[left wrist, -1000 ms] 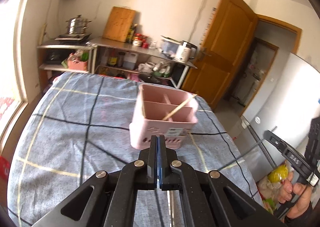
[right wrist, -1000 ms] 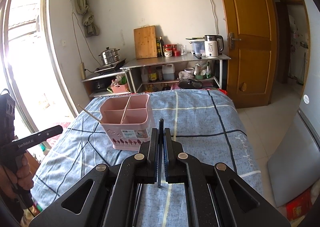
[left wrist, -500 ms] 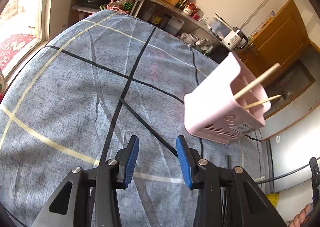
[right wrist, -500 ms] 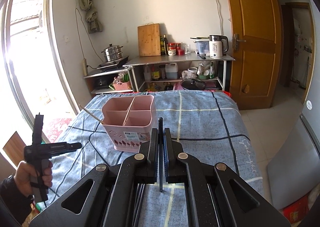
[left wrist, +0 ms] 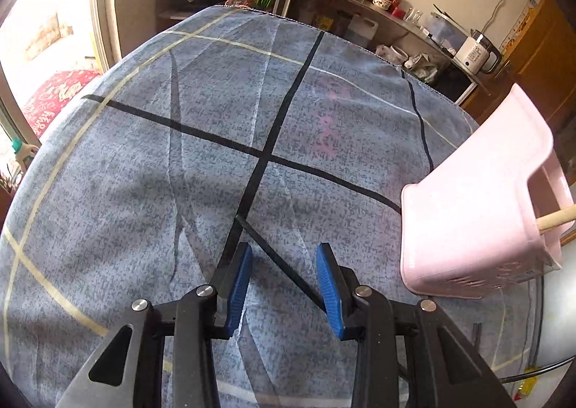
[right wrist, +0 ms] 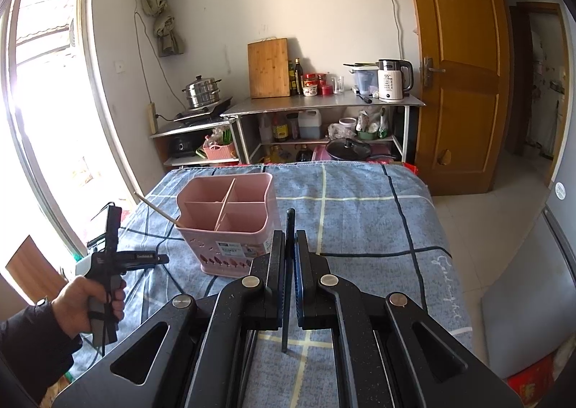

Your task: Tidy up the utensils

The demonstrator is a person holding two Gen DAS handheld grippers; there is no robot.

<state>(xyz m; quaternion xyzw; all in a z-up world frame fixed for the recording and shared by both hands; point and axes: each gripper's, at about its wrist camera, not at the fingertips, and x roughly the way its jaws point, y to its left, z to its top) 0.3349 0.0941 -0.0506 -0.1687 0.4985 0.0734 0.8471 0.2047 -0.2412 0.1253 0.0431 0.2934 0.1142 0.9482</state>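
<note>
A pink utensil holder (right wrist: 230,224) with several compartments stands on the blue checked tablecloth (right wrist: 360,213); it also shows in the left wrist view (left wrist: 475,213) at the right. A wooden chopstick (right wrist: 156,208) leans out of it; the chopstick end also shows in the left wrist view (left wrist: 556,220). My left gripper (left wrist: 282,269) is open, low over the cloth, with a black chopstick (left wrist: 277,262) lying between its blue pads. My right gripper (right wrist: 288,253) is shut on a black chopstick (right wrist: 288,228), held upright just right of the holder.
A metal shelf unit (right wrist: 324,109) with a kettle (right wrist: 390,84), cutting board (right wrist: 268,68), jars and a steamer pot (right wrist: 201,93) stands beyond the table's far edge. A wooden door (right wrist: 460,66) is at the right and a window (right wrist: 39,84) at the left.
My left gripper has opened, tilted down toward the cloth and closed in around the lying black chopstick. The holder has slid to the right of its view. My right gripper has held still.
</note>
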